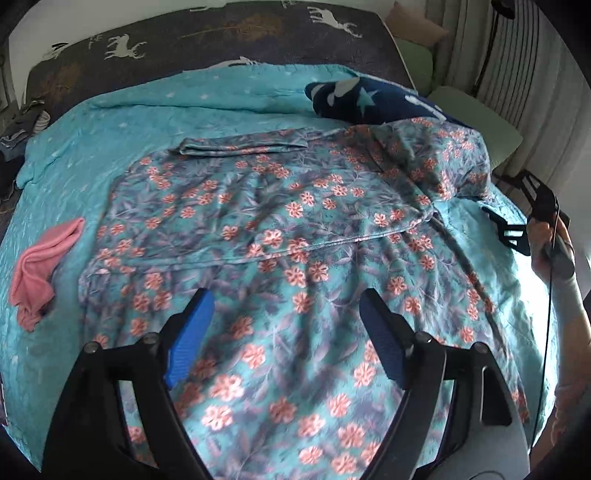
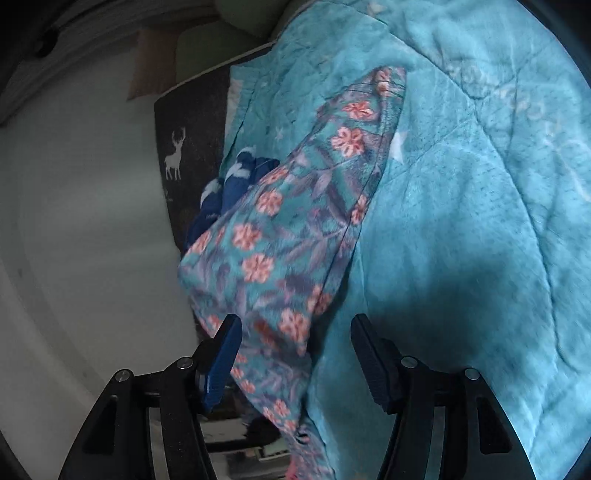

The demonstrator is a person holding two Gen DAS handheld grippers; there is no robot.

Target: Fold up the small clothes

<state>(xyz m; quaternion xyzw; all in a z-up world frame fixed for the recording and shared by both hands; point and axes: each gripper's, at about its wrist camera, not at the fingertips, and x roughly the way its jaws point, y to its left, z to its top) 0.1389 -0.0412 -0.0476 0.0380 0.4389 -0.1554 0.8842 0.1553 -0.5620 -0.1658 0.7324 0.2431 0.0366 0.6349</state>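
A teal garment with pink flowers (image 1: pixel 277 221) lies spread on the bed, its upper part folded over along a hem, one sleeve folded flat at the top. My left gripper (image 1: pixel 286 299) hovers over its lower half, jaws wide open, nothing between the blue pads. At the bed's right edge a hand holds my right gripper (image 1: pixel 513 210). In the right wrist view my right gripper (image 2: pixel 295 325) is open. A hanging part of the flowered garment (image 2: pixel 280 236) lies between its jaws, and neither pad presses on it.
The teal blanket (image 1: pixel 147 110) covers the bed over a dark deer-print sheet (image 1: pixel 221 33). A pink cloth (image 1: pixel 40 266) lies at the left. A navy star-print cloth (image 1: pixel 354 98) sits at the back right, beside green pillows (image 1: pixel 476 114) and a curtain.
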